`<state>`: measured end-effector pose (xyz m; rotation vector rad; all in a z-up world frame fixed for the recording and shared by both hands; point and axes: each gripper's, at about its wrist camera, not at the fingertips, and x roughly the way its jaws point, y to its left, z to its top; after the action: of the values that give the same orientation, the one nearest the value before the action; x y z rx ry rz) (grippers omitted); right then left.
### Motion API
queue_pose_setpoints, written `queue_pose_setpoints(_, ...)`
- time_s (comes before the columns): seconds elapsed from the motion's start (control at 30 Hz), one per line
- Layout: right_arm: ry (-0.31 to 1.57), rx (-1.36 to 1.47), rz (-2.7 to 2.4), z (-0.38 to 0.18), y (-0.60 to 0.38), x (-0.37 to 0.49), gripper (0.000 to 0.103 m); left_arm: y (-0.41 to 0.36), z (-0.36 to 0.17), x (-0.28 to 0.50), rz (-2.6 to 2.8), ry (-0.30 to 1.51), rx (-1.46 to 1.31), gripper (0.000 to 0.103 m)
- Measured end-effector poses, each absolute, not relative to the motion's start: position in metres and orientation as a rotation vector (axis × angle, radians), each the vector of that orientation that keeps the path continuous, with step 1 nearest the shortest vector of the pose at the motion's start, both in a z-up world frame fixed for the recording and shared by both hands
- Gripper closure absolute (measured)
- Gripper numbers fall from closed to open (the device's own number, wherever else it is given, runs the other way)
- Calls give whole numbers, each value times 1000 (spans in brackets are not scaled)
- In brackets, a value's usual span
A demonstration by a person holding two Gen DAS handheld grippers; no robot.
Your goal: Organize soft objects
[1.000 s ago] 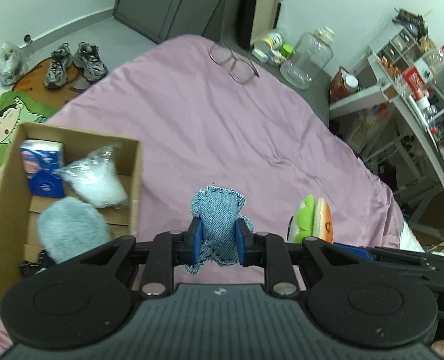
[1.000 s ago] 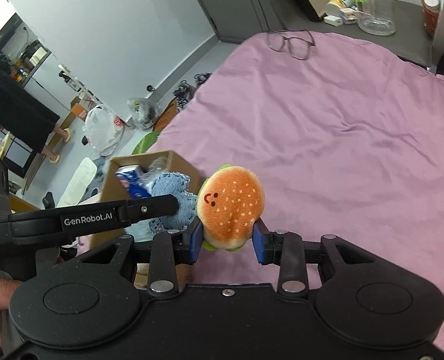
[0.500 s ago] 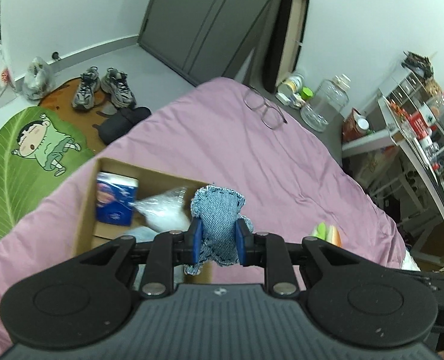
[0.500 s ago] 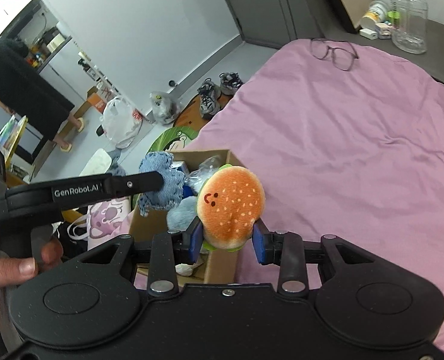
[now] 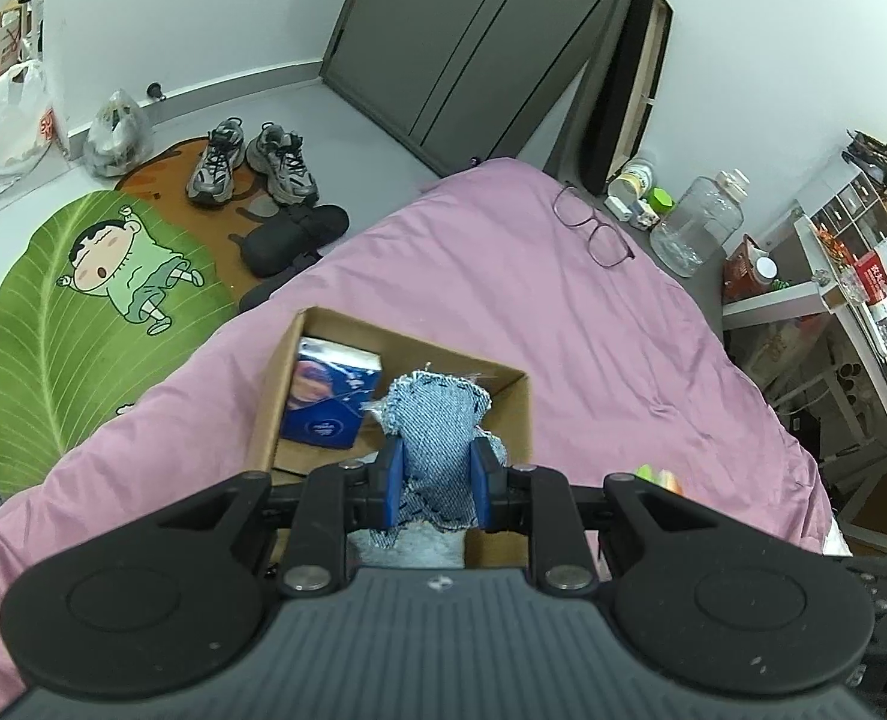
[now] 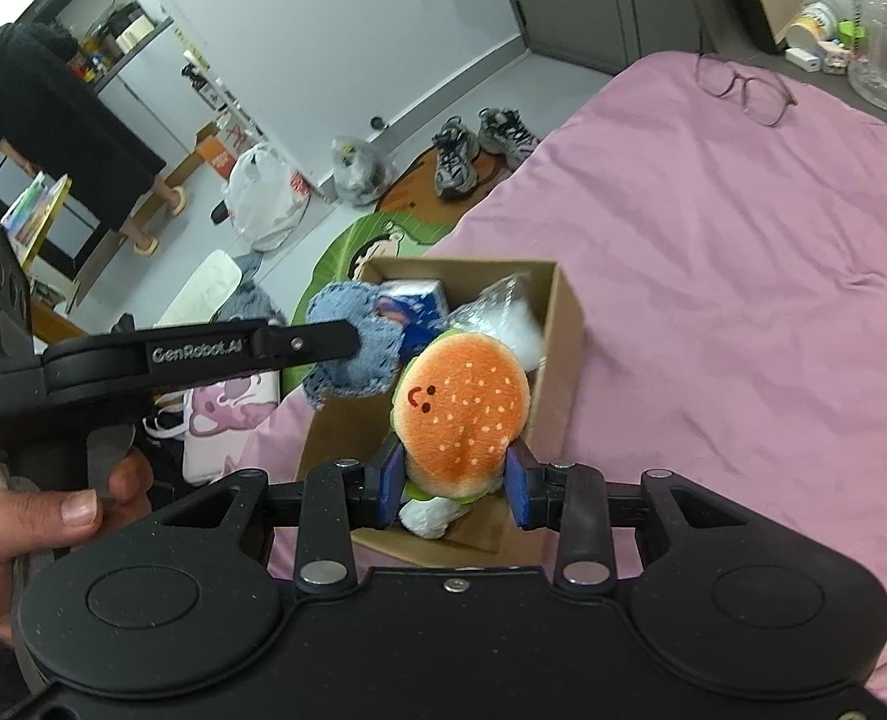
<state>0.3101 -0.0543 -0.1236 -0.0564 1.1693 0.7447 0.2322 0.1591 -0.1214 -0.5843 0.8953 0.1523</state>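
The left gripper is clamped on a frayed blue denim plush, the right gripper on an orange burger plush (smiling face, pale seed dots); both hang over the open cardboard box on the pink bedspread.

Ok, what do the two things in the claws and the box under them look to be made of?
Blue piece in the left claw: looks like denim, with a woven twill texture and frayed edges. Burger in the right claw: plush fabric, matte and fuzzy, with a stitched face and seed dots; probably stuffed. Box: brown cardboard, matte, with raw cut edges.
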Motion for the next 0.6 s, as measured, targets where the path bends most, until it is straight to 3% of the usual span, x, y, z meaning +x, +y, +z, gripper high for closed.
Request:
queue_pose_setpoints(0.13, 1190, -59, 744, -128, -48, 306, 68, 165, -127, 230, 158, 903, -597, 81)
queue_pose_setpoints(0.2, 1205, -60, 747, -130, -46, 305, 62, 167, -131, 230, 157, 911, -601, 80)
queue_pose_setpoints(0.27, 1224, -56, 739, -132, -45, 304, 40, 169, -135, 232, 159, 925, -611, 78)
queue_pose_setpoints(0.3, 1230, -49, 730, -132, -46, 304, 36, 170, -137, 232, 166, 934, -617, 77)
queue_pose_setpoints(0.6, 1222, -23, 692, -123, -62, 302, 34, 171, -133, 229, 197, 969, -610, 52)
